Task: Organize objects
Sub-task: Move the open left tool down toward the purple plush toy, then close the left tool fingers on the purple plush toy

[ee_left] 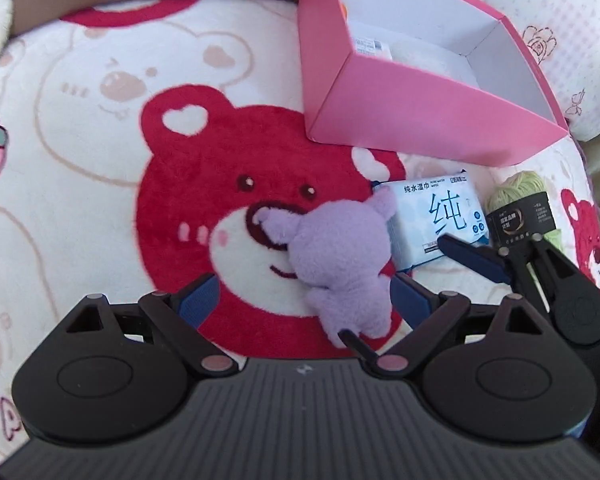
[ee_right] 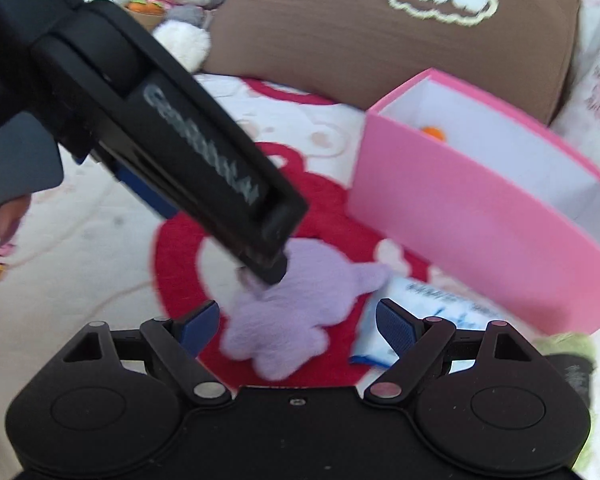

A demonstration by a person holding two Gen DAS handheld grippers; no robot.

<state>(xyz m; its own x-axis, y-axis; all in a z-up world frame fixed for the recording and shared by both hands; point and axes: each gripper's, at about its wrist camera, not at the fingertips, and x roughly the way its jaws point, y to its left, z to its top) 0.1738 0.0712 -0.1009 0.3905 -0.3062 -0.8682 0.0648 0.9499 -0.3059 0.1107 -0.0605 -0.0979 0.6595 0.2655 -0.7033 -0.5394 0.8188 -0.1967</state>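
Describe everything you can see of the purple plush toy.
The plush toy is small, pale purple and fluffy, with round ears and stubby limbs; no face shows. It lies flat on the red bear printed on the blanket, its head toward the pink box. One ear touches or overlaps the wipes pack beside it. It lies between the open fingers of the left gripper, which do not press on it.

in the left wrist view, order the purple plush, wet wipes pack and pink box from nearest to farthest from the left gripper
1. The purple plush is nearest, lying between the open fingers of the left gripper.
2. The wet wipes pack comes next, just right of the plush and touching it.
3. The pink box is farthest, up and to the right, behind the wipes.
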